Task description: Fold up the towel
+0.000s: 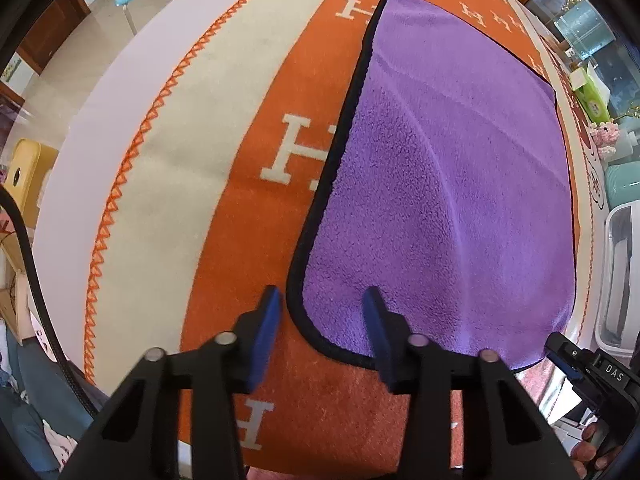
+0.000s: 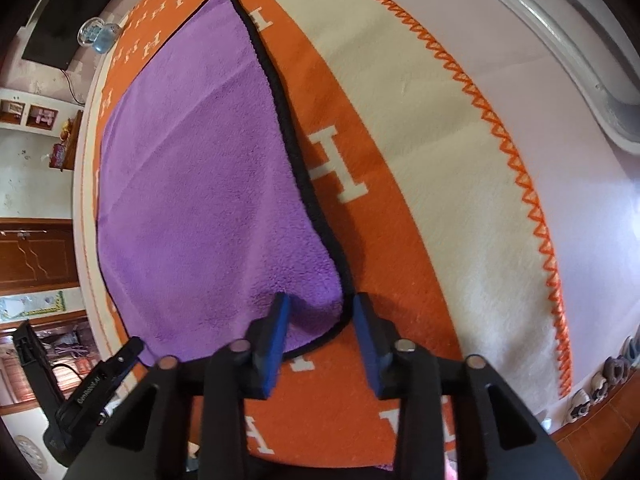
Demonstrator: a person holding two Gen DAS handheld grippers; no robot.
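The purple towel point(image 1: 440, 184) lies flat on the orange blanket point(image 1: 256, 220) covering the surface. The left gripper point(image 1: 324, 312) straddles one near towel corner, jaws spread. The right gripper point(image 2: 322, 312) straddles the other, jaws spread too.

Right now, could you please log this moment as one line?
towel: flat on blanket | left gripper: open at near-left corner | right gripper: open at near-right corner

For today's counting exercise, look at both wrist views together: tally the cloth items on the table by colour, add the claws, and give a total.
Purple towel: 1
Orange and cream blanket: 1
Claws, left claw and right claw, both open at the towel's near corners: 2
Total: 4
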